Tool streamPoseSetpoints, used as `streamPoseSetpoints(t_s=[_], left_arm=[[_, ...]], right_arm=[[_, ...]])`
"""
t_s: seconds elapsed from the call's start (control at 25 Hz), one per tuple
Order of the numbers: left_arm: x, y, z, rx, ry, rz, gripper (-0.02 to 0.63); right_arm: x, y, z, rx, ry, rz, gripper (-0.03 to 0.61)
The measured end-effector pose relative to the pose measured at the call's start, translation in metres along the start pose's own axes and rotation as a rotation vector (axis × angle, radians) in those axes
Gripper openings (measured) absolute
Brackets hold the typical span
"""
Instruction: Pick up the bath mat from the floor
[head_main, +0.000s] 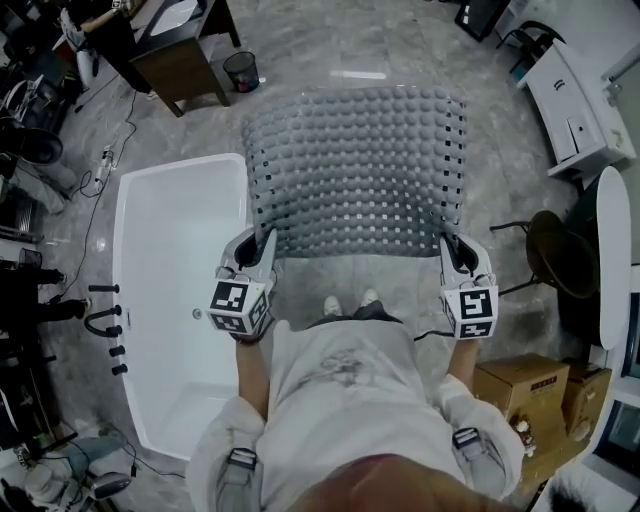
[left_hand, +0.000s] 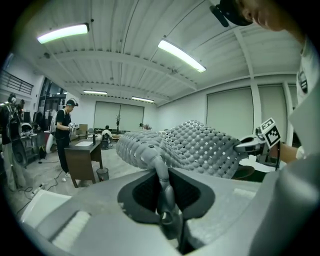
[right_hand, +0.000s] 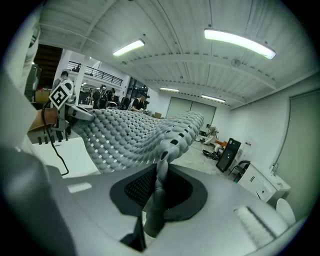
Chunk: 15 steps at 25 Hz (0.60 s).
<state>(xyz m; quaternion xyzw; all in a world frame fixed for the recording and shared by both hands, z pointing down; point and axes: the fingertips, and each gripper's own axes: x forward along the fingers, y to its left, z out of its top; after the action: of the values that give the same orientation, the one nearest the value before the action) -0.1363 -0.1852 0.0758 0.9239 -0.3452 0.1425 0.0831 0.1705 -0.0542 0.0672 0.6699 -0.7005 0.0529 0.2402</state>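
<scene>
The grey knobbed bath mat (head_main: 360, 170) hangs spread out in the air in front of me, off the floor, with its far edge sagging away. My left gripper (head_main: 262, 246) is shut on the mat's near left corner, and my right gripper (head_main: 451, 250) is shut on its near right corner. In the left gripper view a pinched fold of the mat (left_hand: 200, 145) runs between the jaws of the left gripper (left_hand: 162, 186). The right gripper view shows the same: a fold of the mat (right_hand: 130, 135) is squeezed in the right gripper (right_hand: 159, 186).
A white bathtub (head_main: 175, 320) with a black faucet (head_main: 105, 325) lies at my left. Cardboard boxes (head_main: 525, 385) and a dark stool (head_main: 560, 250) stand at the right, with a white cabinet (head_main: 575, 110) further back. A desk (head_main: 175, 60) and a waste bin (head_main: 241, 70) stand beyond the tub.
</scene>
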Motion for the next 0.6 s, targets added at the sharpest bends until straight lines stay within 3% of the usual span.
streamPoseSetpoints(t_s=[0.24,0.6], left_arm=[[-0.013,-0.008,0.02,0.033,-0.048,0.0,0.051],[-0.017,-0.012,0.022,0.03,-0.05,0.002,0.051]], right_arm=[[-0.014,0.002,0.014,0.001,-0.056,-0.011,0.043],[-0.013,0.004,0.019,-0.006,-0.06,-0.001,0.041]])
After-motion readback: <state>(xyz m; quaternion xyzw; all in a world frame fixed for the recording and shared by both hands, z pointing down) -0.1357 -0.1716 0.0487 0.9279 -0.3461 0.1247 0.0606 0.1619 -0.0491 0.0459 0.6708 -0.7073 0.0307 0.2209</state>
